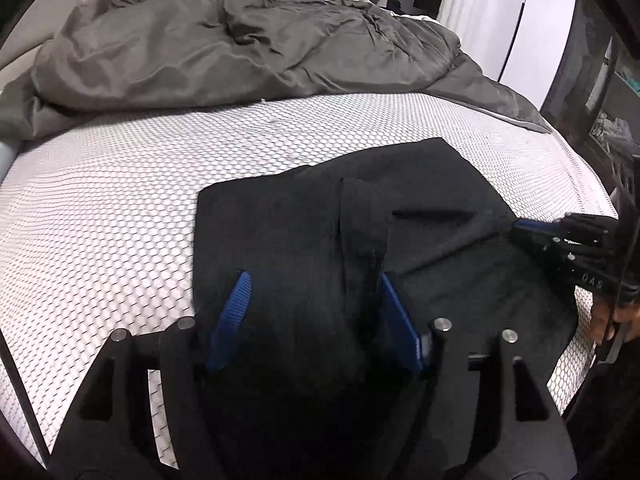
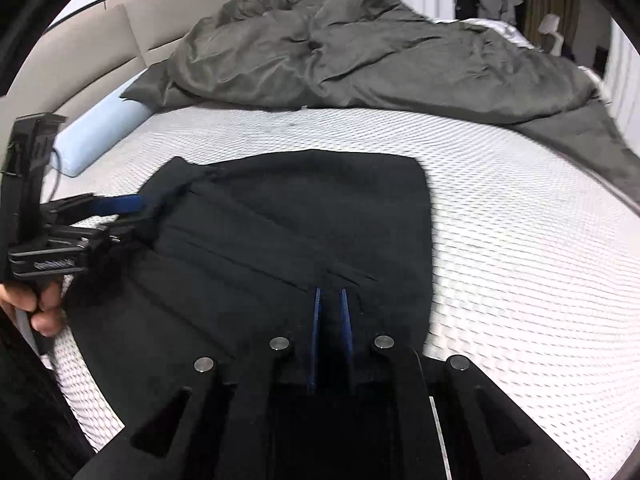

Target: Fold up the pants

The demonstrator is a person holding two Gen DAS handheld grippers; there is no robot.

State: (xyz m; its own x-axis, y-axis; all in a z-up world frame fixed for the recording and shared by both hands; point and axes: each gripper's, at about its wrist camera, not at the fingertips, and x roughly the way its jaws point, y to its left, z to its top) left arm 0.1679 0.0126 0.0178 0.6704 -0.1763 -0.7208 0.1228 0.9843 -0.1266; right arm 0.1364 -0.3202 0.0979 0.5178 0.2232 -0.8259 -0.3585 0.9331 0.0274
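Note:
Black pants (image 1: pixel 280 220) (image 2: pixel 320 200) lie folded into a flat, roughly square stack on the white mattress (image 1: pixel 120 200) (image 2: pixel 500 220). In the left wrist view my left gripper (image 1: pixel 314 276) hovers over the near part of the stack. Its blue pads (image 1: pixel 234 312) stand wide apart, and a raised ridge of cloth (image 1: pixel 360 232) lies ahead between them, untouched. My right gripper (image 2: pixel 330 291) is over the near right part of the pants, its pads a narrow gap apart with no cloth seen pinched. Each gripper also shows in the other's view: the right gripper (image 1: pixel 520 226) at the pants' right edge, the left gripper (image 2: pixel 136 212) at their left corner.
A crumpled grey duvet (image 1: pixel 200 40) (image 2: pixel 360 60) covers the far half of the bed. A light blue bolster (image 2: pixel 92 136) lies by the beige headboard (image 2: pixel 100 52). A person's hand (image 2: pixel 40 304) grips the left tool. Dark shelving (image 1: pixel 600 100) stands beyond the bed's right edge.

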